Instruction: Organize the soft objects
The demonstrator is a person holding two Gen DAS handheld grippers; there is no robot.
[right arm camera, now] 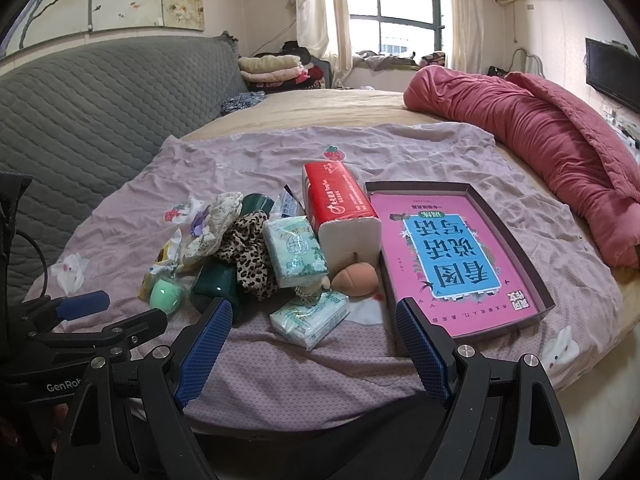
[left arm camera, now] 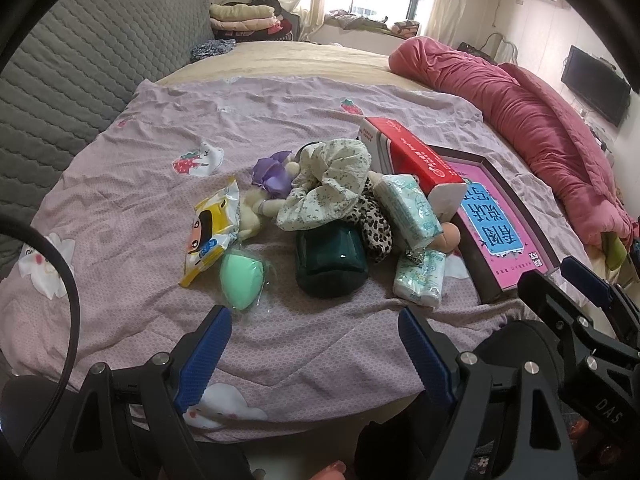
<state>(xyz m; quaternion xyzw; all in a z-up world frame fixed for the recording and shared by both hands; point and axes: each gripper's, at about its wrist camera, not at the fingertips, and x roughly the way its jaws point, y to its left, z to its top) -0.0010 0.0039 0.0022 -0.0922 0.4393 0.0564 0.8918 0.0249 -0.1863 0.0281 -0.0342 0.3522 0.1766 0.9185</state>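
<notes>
Both the left gripper (left arm camera: 314, 350) and the right gripper (right arm camera: 314, 340) hang over the bed's near edge, fingers wide and empty. The soft things lie heaped on the lilac sheet (right arm camera: 400, 152) just left of the shallow box lid (right arm camera: 506, 236). The nearest tissue pack (right arm camera: 308, 318) looks light, squashy and slick in its wrap; I'd pinch it across its narrow middle. The lid's big blue Chinese characters sit upside down; the left gripper's housing reads "GenRob".

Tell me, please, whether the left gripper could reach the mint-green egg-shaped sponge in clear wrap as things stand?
Probably yes: the mint-green egg-shaped sponge lies at the pile's near edge, nothing on top, only bare quilt before the left gripper, jaws open.
</notes>
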